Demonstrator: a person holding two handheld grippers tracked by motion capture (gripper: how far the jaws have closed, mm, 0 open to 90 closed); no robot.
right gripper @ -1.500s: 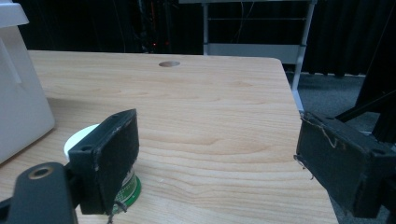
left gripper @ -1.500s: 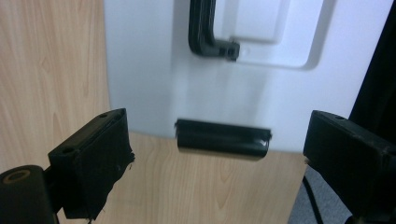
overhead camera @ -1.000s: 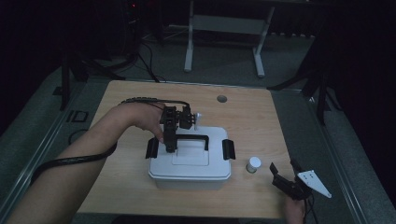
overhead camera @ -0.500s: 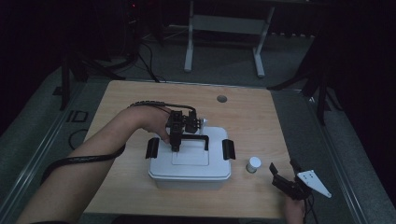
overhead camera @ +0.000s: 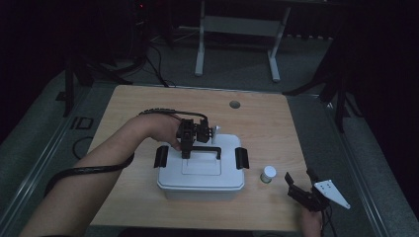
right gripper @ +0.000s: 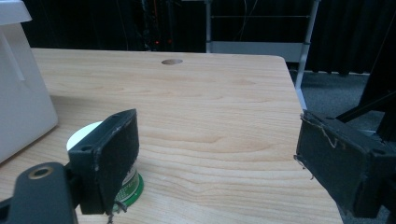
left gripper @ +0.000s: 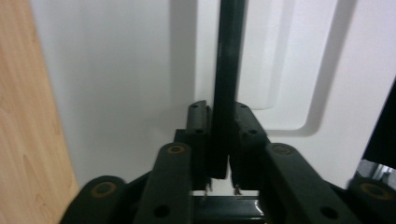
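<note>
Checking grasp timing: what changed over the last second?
The left gripper has just been closing and is now shut on the black handle of the white box. Right gripper, open, and the small bottle stayed put.

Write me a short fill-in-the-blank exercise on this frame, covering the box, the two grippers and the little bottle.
1. The left gripper is shut on the black ____ of the white box.
2. The right gripper has its jaws ____, with nothing between them.
3. The small white-capped bottle stands on the table between the box and the ____ gripper.
4. On each short end of the box's lid sits a black ____.

Missing words: handle; open; right; latch
</note>
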